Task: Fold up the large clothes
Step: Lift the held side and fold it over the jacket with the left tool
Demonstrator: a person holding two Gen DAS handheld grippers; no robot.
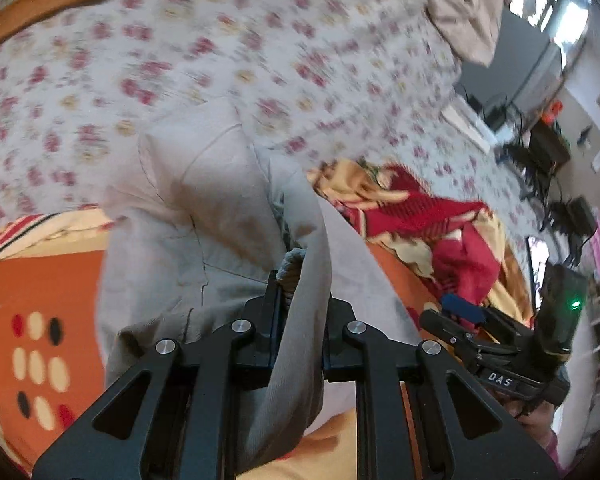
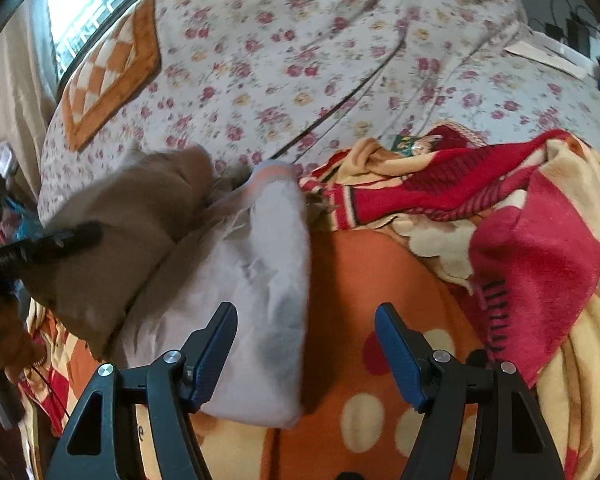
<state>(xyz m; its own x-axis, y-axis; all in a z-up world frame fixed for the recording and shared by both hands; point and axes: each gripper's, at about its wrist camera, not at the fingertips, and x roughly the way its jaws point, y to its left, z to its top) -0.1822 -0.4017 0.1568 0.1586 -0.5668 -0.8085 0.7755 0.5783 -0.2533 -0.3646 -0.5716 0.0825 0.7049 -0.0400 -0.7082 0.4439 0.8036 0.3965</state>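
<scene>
While left gripper (image 1: 300,300) pinches one beige garment (image 1: 204,184) — right gripper (image 2: 306,356) gapes.

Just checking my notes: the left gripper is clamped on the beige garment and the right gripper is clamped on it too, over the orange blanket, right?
Not quite. The right gripper is open, its jaws spread and empty above the orange blanket, as the right wrist view shows. The left gripper is indeed clamped on the beige garment.

We see a bed (image 2: 300,60) under a floral sheet; on it lie an orange spotted blanket (image 2: 360,280), a checked orange pillow (image 2: 108,72) and a beige garment (image 1: 204,200).
</scene>
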